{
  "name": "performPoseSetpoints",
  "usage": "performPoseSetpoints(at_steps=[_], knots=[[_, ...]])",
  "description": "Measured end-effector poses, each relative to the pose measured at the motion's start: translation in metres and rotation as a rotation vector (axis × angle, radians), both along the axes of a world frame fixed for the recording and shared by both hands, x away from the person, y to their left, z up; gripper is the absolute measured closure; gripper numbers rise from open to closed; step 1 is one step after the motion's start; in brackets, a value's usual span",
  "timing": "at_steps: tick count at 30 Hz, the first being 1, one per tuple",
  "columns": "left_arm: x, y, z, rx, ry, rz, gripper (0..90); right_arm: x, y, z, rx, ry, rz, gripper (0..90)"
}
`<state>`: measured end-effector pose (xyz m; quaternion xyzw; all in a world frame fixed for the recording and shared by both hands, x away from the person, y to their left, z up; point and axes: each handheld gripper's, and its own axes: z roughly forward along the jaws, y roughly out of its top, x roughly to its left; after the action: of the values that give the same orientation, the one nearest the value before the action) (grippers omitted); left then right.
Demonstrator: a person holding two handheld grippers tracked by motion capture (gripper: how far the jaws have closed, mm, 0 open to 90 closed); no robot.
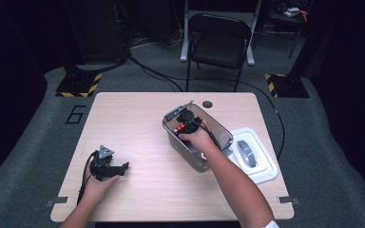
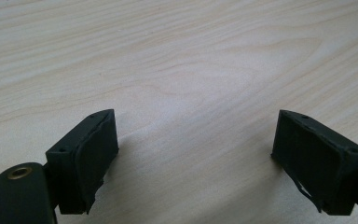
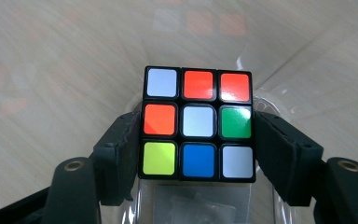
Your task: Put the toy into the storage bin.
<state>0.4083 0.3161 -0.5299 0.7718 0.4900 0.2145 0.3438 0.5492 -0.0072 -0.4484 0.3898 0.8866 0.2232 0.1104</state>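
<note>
At the near left of the worktop [image 1: 138, 190], the person's left hand [image 1: 97, 183] rests the left gripper [image 2: 196, 154] on the bare wood, its fingers [image 2: 93, 154] spread wide with nothing between them. Farther back and right of centre, the right hand [image 1: 197, 138] reaches into a clear plastic bin [image 1: 218, 135], where the right gripper [image 3: 198, 140] has its fingers [image 3: 121, 149] closed against the two sides of a puzzle cube [image 3: 198, 122], holding it inside the bin. Just right of the bin lies a white lid [image 1: 261, 166]. Beyond the far edge of the worktop, a black folding chair [image 1: 218, 45] stands on the grey floor.
</note>
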Motion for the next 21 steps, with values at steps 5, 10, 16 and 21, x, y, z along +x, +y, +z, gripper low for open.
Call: performPoseSetpoints(at_steps=[5, 10, 16, 21], knots=[[0.000, 0.000, 0.000, 0.000, 0.000, 0.000, 13.8, -0.002, -0.001, 0.003, 0.010, 0.005, -0.015, 34.0], [0.000, 0.000, 0.000, 0.000, 0.000, 0.000, 13.8, -0.004, -0.003, 0.008, 0.027, -0.003, -0.015, 36.0], [0.000, 0.000, 0.000, 0.000, 0.000, 0.000, 13.8, -0.008, -0.010, 0.021, 0.066, -0.025, -0.011, 37.5], [0.000, 0.000, 0.000, 0.000, 0.000, 0.000, 13.8, -0.010, -0.015, 0.032, 0.066, -0.039, -0.012, 37.4]])
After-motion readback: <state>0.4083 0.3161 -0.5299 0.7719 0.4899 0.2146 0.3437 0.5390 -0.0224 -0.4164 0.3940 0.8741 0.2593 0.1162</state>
